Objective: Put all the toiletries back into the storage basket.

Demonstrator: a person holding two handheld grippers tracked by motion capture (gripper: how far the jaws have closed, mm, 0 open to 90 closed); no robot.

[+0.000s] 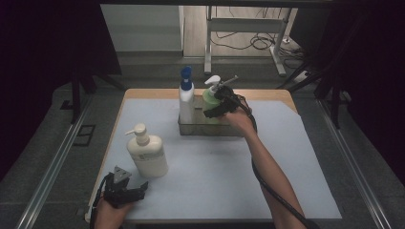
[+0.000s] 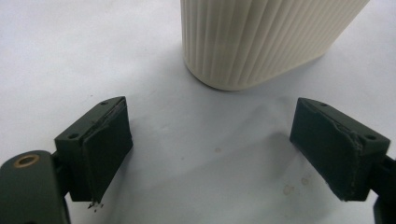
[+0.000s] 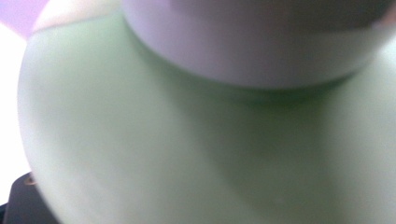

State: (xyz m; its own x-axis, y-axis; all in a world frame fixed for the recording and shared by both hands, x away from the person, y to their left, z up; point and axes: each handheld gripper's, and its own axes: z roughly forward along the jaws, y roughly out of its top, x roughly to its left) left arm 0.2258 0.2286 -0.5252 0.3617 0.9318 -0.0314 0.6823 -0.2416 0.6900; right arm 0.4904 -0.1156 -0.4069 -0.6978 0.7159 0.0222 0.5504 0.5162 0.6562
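On the table [image 1: 286,181], a clear bin [image 1: 210,128] holds the green bottle [image 1: 210,98], upright beside a blue-capped bottle [image 1: 186,98]. The right gripper [image 1: 216,109] has its jaws wide around the green bottle's shoulder; whether they press is unclear. Rigid, smooth plastic, likely slippery and liquid-heavy: best gripped under the collar. The left gripper [image 2: 210,154] rests open, empty, near the cream bottle [image 2: 261,39].

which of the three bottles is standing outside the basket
The cream pump bottle, standing alone on the table near the left gripper; the green bottle and blue-capped bottle are in the basket.
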